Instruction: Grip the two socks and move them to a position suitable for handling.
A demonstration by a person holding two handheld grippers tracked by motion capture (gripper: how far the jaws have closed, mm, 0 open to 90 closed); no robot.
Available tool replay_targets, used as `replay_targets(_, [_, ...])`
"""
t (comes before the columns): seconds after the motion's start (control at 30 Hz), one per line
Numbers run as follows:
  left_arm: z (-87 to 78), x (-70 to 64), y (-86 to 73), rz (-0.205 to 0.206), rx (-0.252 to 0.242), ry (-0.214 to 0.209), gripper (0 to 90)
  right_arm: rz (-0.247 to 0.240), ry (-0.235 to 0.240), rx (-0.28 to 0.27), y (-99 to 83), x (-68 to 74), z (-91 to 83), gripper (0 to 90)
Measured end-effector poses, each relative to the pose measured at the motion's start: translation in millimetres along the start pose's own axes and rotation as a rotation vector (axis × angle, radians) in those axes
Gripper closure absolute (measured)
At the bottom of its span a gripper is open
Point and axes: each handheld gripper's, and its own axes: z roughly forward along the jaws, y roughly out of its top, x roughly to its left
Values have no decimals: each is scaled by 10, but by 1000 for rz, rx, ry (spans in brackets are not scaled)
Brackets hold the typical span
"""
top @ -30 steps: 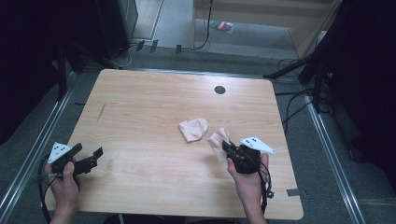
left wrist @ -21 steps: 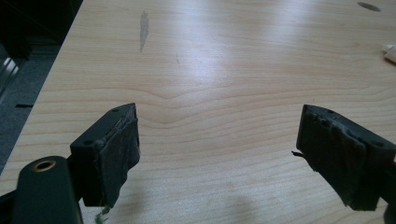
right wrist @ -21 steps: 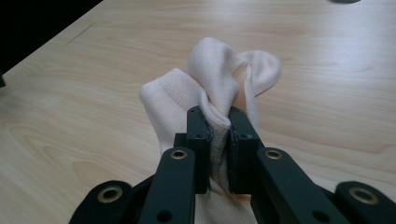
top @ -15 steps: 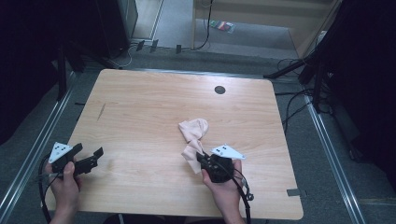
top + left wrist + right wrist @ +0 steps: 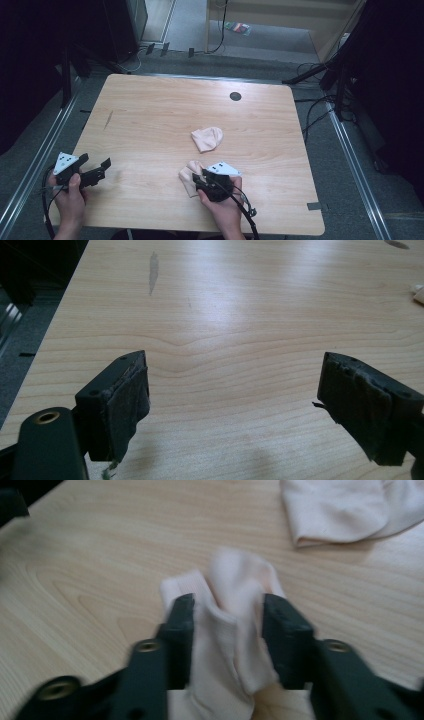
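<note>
Two pale pink socks are on the wooden table [image 5: 150,110]. One sock [image 5: 207,138] lies bunched near the table's middle, and in the right gripper view it [image 5: 340,507] sits at the top right. My right gripper [image 5: 200,179] is near the front edge, shut on the second sock [image 5: 189,176]. Its cloth [image 5: 227,625] bulges up between the two black jaws of the right gripper [image 5: 227,620]. At the front left corner my left gripper [image 5: 102,167] is held open over bare wood, with nothing between its pads [image 5: 125,400].
A dark round hole [image 5: 235,96] sits near the table's far edge and a dark streak [image 5: 108,119] marks the left side. Black stands and cables [image 5: 320,105] crowd the floor to the right. A metal rail [image 5: 30,170] runs along the left.
My right gripper has carried its sock left and toward the person, away from the other sock, which stayed near the middle. The left gripper has not moved.
</note>
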Motion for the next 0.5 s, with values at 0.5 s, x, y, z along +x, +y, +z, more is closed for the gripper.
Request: replay_targets(0.5, [-76, -446, 126, 35, -59, -81, 126, 8, 23, -67, 150, -213, -267, 600])
